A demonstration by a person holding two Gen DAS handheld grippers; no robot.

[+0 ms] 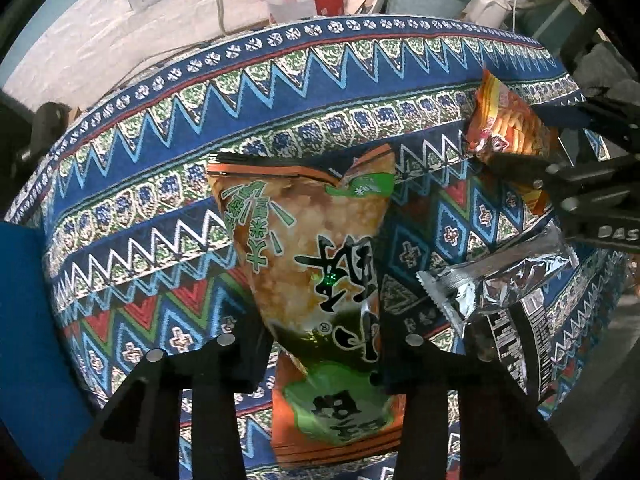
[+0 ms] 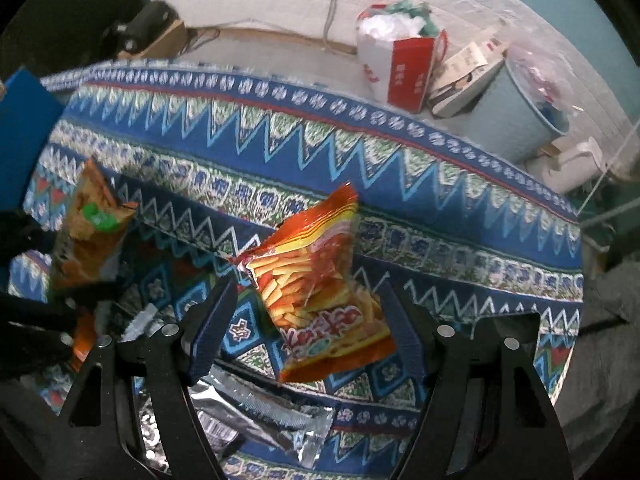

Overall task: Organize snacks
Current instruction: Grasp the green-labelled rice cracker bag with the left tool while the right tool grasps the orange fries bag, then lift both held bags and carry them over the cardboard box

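Here, green-orange snack bag (image 1: pixel 320 264), Chinese lettering

The left tongs (image 1: pixel 320 356) point straight down and their jaws are closed on the green and orange snack bag (image 1: pixel 320 264). The right tongs (image 2: pixel 308 320) point steeply down with jaws wide apart, not pressing the red snack bag (image 2: pixel 320 280) between them.

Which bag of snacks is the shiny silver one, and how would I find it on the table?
Look at the table with the blue zigzag cloth. Near its front edge, between the green-and-orange rice snack bag and the red fries bag, lies the silver bag. It alone is plain crinkly foil with a jagged sealed end and no picture on it; the others are brightly printed.
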